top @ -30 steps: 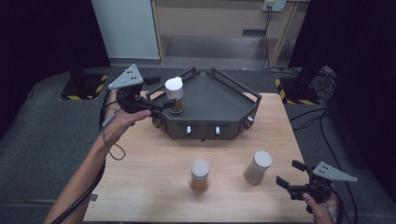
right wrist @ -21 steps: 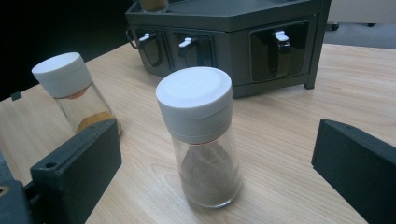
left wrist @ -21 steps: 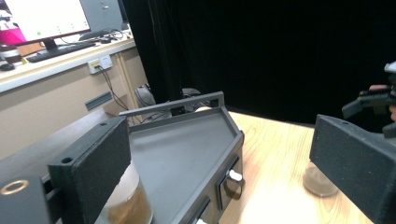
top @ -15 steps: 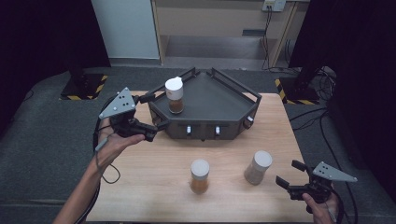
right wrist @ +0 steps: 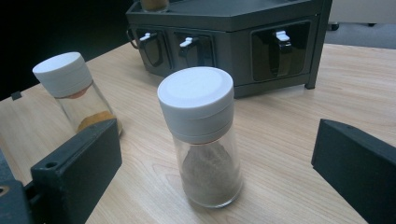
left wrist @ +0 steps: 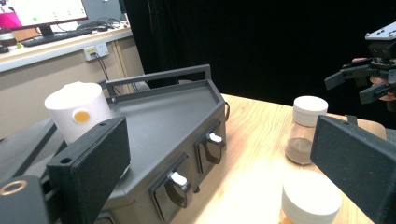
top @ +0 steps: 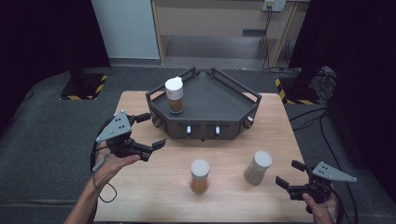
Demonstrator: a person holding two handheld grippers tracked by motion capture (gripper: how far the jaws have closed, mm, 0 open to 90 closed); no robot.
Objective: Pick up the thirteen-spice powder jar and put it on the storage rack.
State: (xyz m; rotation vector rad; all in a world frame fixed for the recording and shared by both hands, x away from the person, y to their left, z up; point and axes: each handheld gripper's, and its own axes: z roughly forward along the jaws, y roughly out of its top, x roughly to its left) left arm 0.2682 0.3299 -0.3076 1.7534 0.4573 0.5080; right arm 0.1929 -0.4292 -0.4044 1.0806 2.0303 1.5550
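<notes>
My left gripper (top: 144, 132) was empty with jaws spread, hovering over the table (top: 154, 191) just left of the dark rack (top: 224, 105), where one spice jar (top: 174, 95) stood upright. My right gripper (top: 290, 175) was gaping too, holding nothing, lined up on the grey-powder jar (right wrist: 203, 140) standing beside it. The orange-powder jar (top: 200, 176) sat close by, so I figured a sloppy approach could clip one of the tall jars and tip it over.

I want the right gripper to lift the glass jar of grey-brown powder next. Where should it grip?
Probably on the white ribbed cap of the glass jar of grey-brown powder, coming in level from the right gripper side: the jar stands upright, already centred between the open jaws.
</notes>
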